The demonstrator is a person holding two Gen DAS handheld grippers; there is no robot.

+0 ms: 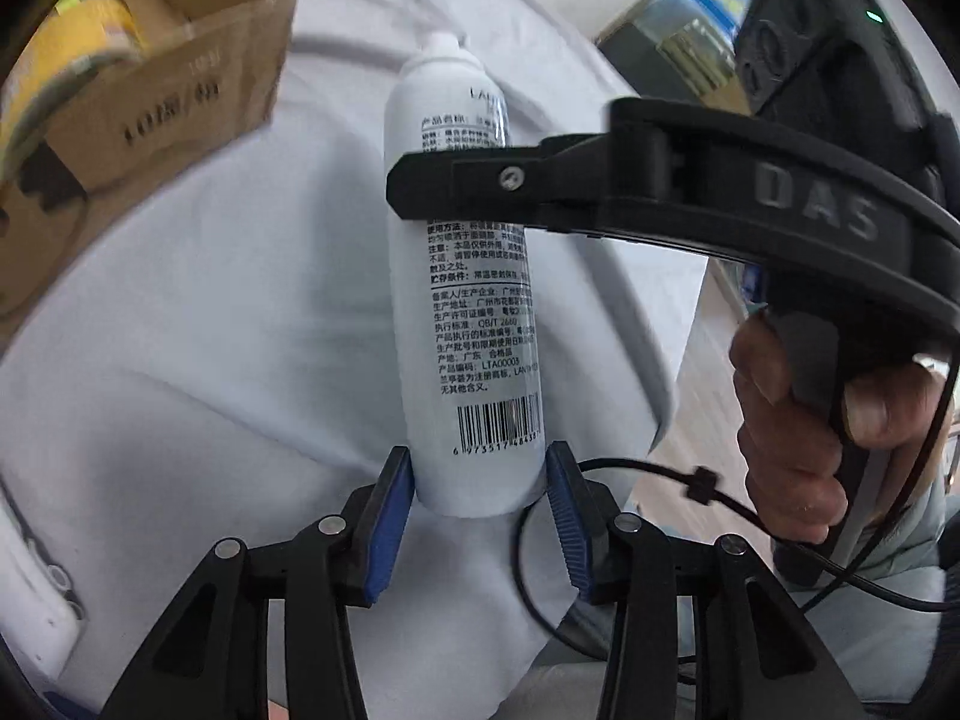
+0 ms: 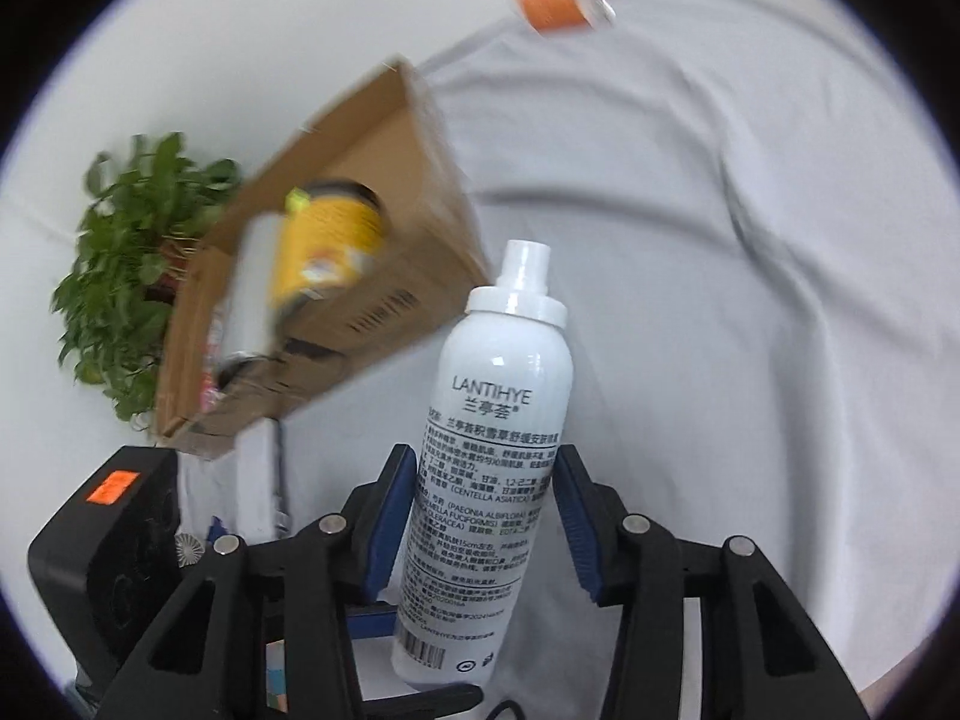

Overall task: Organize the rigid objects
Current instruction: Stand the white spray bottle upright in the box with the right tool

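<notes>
Both ribbed blue-padded grippers, left (image 1: pixel 479 480) and right (image 2: pixel 483 498), clench the smooth white cylindrical spray bottle (image 2: pixel 498 420); creased white cloth (image 2: pixel 750 300) beneath

Right tongs (image 2: pixel 483 516) grip a white spray bottle (image 2: pixel 492 450) near the cardboard box (image 2: pixel 384 276).

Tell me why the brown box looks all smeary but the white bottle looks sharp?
Left wrist view: the brown cardboard box is smeared by motion blur, while the white spray bottle stays crisp enough to read its print. Right wrist view: the same box and the yellow jar inside it are blurred, the bottle sharp; the fisheye lens bends the edges and darkens the corners.
</notes>
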